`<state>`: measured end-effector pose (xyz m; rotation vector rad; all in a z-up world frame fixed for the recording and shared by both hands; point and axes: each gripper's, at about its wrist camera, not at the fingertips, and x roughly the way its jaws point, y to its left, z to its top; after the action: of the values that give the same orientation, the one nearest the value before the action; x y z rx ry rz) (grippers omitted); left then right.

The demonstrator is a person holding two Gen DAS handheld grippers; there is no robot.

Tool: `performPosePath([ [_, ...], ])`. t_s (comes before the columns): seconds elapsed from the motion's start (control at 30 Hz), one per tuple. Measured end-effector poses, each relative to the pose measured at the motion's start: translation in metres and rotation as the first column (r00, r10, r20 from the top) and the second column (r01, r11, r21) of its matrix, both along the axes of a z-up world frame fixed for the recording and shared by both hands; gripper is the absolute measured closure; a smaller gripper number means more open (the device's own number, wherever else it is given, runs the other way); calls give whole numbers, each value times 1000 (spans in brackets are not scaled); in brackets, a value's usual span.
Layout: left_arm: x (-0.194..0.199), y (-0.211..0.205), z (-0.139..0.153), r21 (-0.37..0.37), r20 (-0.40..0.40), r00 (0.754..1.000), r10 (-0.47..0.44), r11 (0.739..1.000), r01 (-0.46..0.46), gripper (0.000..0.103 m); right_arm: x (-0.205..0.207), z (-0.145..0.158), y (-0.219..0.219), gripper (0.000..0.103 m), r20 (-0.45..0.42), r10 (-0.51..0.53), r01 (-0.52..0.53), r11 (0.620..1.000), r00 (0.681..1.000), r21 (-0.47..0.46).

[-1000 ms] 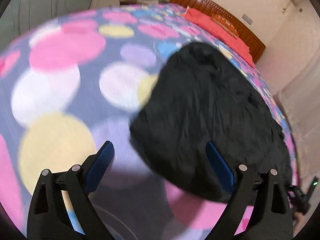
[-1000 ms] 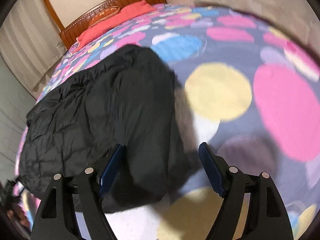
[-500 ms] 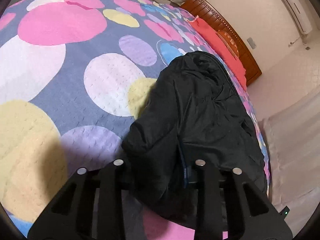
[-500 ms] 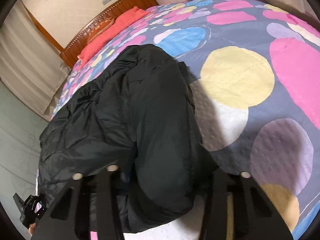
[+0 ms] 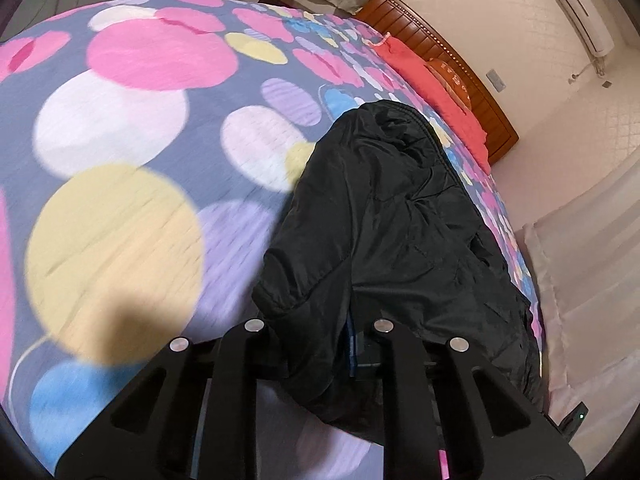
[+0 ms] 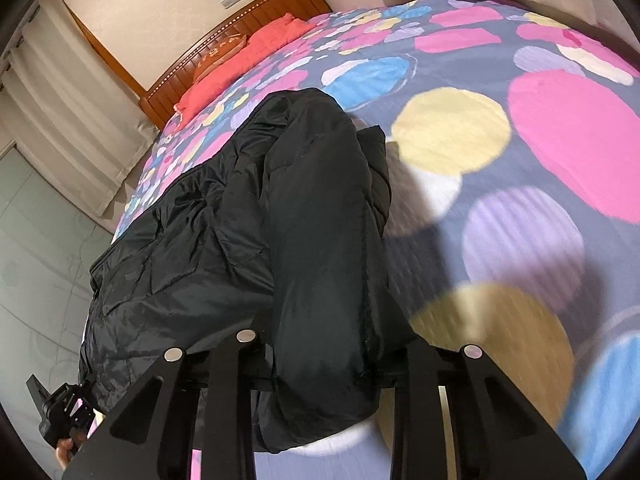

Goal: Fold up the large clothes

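Observation:
A black puffy jacket (image 5: 392, 216) lies on a bed with a dotted bedspread (image 5: 120, 128). My left gripper (image 5: 320, 344) is shut on the jacket's near edge, and the cloth bunches between the fingers and hides the pads. In the right wrist view the same jacket (image 6: 304, 208) runs away from me toward the headboard. My right gripper (image 6: 324, 356) is shut on a thick fold of its near end and holds it a little above the bedspread (image 6: 520, 160).
A wooden headboard (image 5: 452, 52) and red pillows (image 6: 248, 56) are at the far end of the bed. Curtains (image 6: 68, 108) hang beside the bed. An air conditioner (image 5: 576, 8) is on the wall. The other gripper (image 6: 56, 404) shows at the lower left.
Both grippers were open above the jacket's near edge a second ago. They closed on the cloth, and now lift it slightly off the bedspread.

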<state>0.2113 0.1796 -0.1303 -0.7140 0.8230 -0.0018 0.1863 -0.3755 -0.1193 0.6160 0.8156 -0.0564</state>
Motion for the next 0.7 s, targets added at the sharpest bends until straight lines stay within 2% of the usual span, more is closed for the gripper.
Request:
performPosePath([
  [0.43,-82,4,5,43,-29,1000,-5,999,6,85,-72,-4,0,75,-12,25,-25,1000,1000,10],
  [0.7,-115,5,7,57,-33,999,-5,998,7,85,-92,-5,-2,75,-13,31,-31,999,999,9],
])
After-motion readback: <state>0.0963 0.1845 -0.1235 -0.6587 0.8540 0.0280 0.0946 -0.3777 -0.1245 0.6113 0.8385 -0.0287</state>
